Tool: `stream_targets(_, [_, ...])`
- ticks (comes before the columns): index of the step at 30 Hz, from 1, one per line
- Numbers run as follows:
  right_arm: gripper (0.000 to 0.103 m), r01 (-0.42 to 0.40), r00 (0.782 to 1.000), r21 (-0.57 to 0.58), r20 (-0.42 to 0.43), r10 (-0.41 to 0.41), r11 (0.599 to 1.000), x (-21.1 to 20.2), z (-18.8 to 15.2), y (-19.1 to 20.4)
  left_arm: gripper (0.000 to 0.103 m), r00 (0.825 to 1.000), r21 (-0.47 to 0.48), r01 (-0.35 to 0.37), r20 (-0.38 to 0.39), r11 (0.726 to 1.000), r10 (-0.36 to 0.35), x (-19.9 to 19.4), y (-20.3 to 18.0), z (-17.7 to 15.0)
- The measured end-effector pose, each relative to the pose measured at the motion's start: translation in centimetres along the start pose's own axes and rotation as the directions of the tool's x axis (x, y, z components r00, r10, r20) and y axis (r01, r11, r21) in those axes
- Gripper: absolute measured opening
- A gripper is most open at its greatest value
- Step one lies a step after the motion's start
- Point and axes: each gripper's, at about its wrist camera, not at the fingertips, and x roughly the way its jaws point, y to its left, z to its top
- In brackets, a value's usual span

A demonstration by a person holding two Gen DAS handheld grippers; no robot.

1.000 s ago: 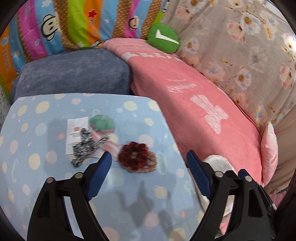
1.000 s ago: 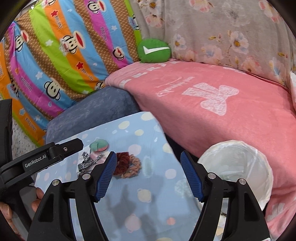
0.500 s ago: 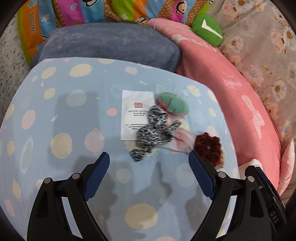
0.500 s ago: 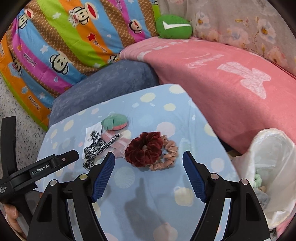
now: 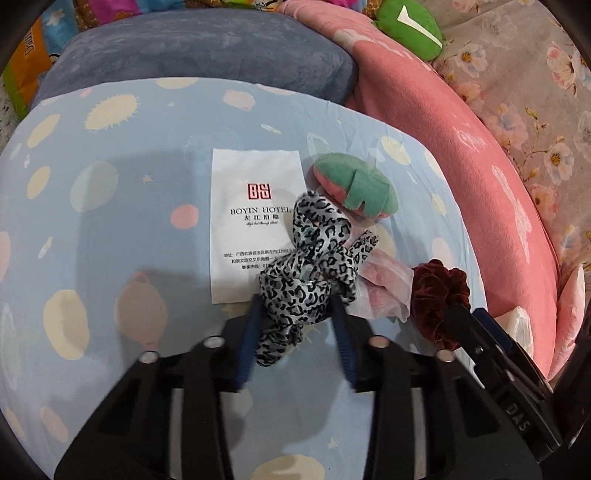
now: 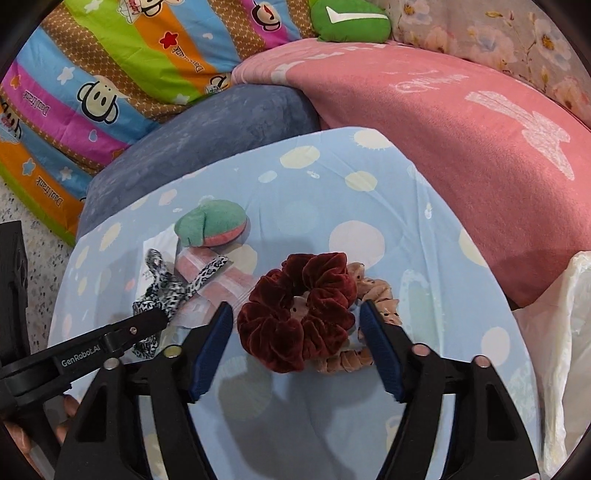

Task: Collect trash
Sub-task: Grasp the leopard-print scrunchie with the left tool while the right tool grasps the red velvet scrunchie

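Note:
On the blue dotted table cover (image 5: 110, 229) lie a leopard-print hair tie (image 5: 310, 273), a white hotel paper packet (image 5: 251, 221), a green-and-pink plush (image 5: 354, 188), a pink wrapper (image 5: 384, 291) and a dark red velvet scrunchie (image 6: 299, 310) on top of a beige scrunchie (image 6: 373, 295). My left gripper (image 5: 297, 306) is closed around the lower part of the leopard hair tie. My right gripper (image 6: 295, 314) is open, its jaws on either side of the red scrunchie. The leopard tie also shows in the right wrist view (image 6: 170, 291).
A white plastic bag (image 6: 561, 332) hangs at the table's right edge. A grey-blue cushion (image 5: 199, 48), a pink blanket (image 6: 461, 110), a green plush (image 6: 351, 18) and a striped cartoon quilt (image 6: 110, 66) lie beyond the table.
My left gripper has moved down onto the leopard hair tie and closed on it. My right gripper has moved forward so its open jaws flank the red scrunchie.

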Motion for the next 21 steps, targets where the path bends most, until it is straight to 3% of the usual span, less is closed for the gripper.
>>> stream_targets(3, [0.044, -0.005, 1.000, -0.006, -0.026, 0.005, 1.000, 0.9, -0.2, 0.1, 0.017, 1.000, 0.005, 0.007, 0.005, 1.000, -0.007, -0.3, 0.1, -0.1])
stream_targets(6, [0.029, -0.008, 1.000, -0.016, -0.029, 0.007, 1.000, 1.0, -0.5, 0.1, 0.017, 1.000, 0.010, 0.019, 0.016, 1.000, -0.020, -1.0, -0.1, -0.3])
stream_targets(8, [0.013, -0.008, 1.000, -0.020, -0.028, 0.007, 1.000, 0.6, -0.4, 0.0, 0.016, 0.999, 0.015, 0.027, 0.032, 1.000, -0.027, -1.8, -0.5, -0.2])
stream_targets(15, [0.007, -0.046, 0.996, -0.015, 0.077, 0.047, 0.999, -4.5, 1.0, 0.2, 0.016, 0.991, 0.056, 0.059, 0.116, 0.997, -0.065, -6.5, -3.1, 0.2])
stream_targets(21, [0.007, -0.074, 0.971, -0.034, 0.225, 0.079, 0.997, -12.5, 3.2, 0.2, 0.016, 0.974, 0.132, 0.087, 0.198, 0.988, -0.112, -11.5, -7.3, 0.6])
